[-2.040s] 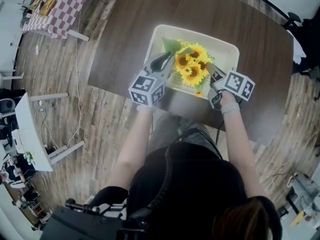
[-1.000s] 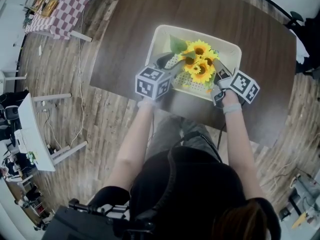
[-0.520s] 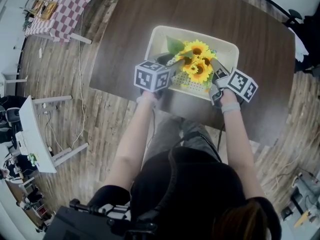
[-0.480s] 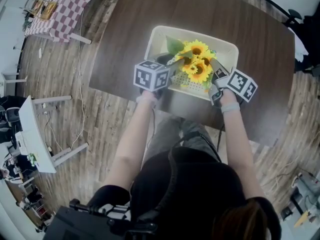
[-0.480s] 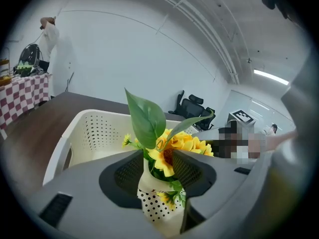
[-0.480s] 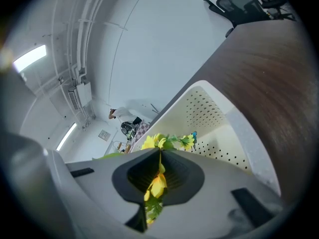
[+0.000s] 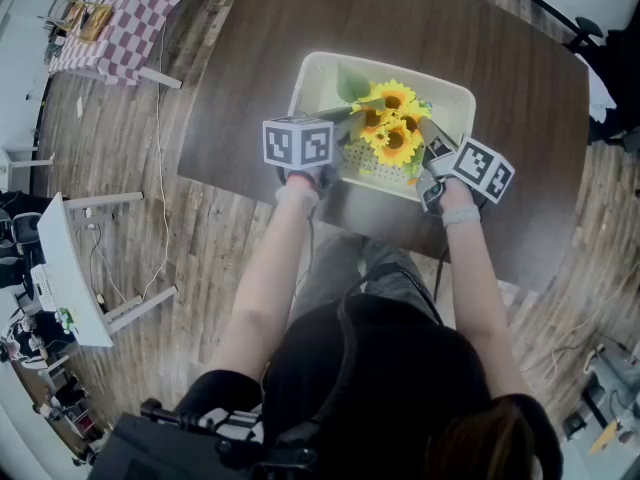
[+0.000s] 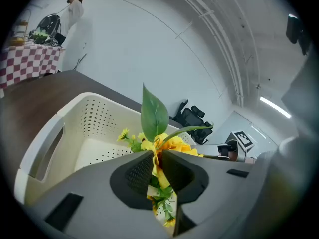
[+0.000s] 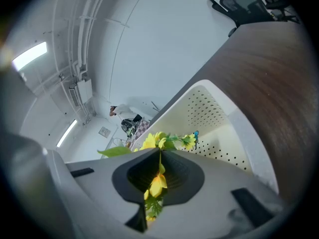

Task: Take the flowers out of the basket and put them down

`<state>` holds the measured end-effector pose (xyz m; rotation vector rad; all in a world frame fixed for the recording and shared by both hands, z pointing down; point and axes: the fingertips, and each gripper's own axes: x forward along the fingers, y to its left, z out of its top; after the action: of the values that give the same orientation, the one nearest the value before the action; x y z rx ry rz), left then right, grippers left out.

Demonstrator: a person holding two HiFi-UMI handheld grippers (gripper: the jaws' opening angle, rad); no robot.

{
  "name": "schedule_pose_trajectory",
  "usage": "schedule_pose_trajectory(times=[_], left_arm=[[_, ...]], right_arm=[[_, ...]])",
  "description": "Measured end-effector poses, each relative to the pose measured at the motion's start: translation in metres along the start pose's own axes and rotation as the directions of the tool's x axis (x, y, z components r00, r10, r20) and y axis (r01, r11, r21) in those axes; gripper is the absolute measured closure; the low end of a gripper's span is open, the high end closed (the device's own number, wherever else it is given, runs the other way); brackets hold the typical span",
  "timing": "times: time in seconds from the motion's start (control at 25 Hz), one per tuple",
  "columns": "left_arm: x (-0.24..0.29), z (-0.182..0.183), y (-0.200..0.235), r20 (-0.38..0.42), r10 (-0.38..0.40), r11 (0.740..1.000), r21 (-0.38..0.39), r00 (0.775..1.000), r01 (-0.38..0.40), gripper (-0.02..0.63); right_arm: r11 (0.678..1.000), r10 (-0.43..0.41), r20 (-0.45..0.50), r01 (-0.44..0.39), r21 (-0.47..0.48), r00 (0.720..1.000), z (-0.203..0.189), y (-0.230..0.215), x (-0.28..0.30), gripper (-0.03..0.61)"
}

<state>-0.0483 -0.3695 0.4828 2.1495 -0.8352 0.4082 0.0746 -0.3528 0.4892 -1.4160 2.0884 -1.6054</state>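
Note:
A bunch of yellow sunflowers (image 7: 392,128) with green leaves stands in the cream perforated basket (image 7: 390,66) on the dark wooden table (image 7: 500,58). My left gripper (image 7: 348,120) reaches into the bunch from the left. Its jaws have just been closing and now pinch petals and stems (image 8: 158,164) between the pads. A large leaf (image 8: 153,113) rises above them. From the right, my right gripper (image 7: 424,136) is shut on the same flowers (image 9: 158,139), with a yellow petal squeezed in its narrow gap. The basket wall (image 8: 79,108) (image 9: 214,103) lies behind both.
The basket sits near the table's front edge (image 7: 330,213), close to the person's body. On the wooden floor at the left are a checkered cloth (image 7: 120,8), a white stand (image 7: 65,268) and a cable (image 7: 155,168). A black office chair (image 8: 192,116) stands beyond the table.
My left gripper rolled, so its marker cube now shows another face, and its jaws closed onto the flower bunch. The right gripper kept still, shut on the flowers.

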Motion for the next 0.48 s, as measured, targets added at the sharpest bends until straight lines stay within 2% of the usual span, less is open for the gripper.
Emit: schedule_pose_trajectory(times=[0.12,0.48], left_arm=[[-0.0008,0.0015,0.0029,0.012,0.016,1.000,-0.008,1.000,-0.016,0.607],[-0.0049,0.0038,-0.0012,0.049,0.018,1.000,-0.007,0.999,-0.018,0.609]], right_arm=[[1.000,0.002,-0.019,-0.002,-0.028,1.000,-0.0010,0.0023,0.0012,0.569],[0.998,0.036,-0.038,-0.038,-0.055,0.999,-0.0044,0.0098,-0.0012,0.572]])
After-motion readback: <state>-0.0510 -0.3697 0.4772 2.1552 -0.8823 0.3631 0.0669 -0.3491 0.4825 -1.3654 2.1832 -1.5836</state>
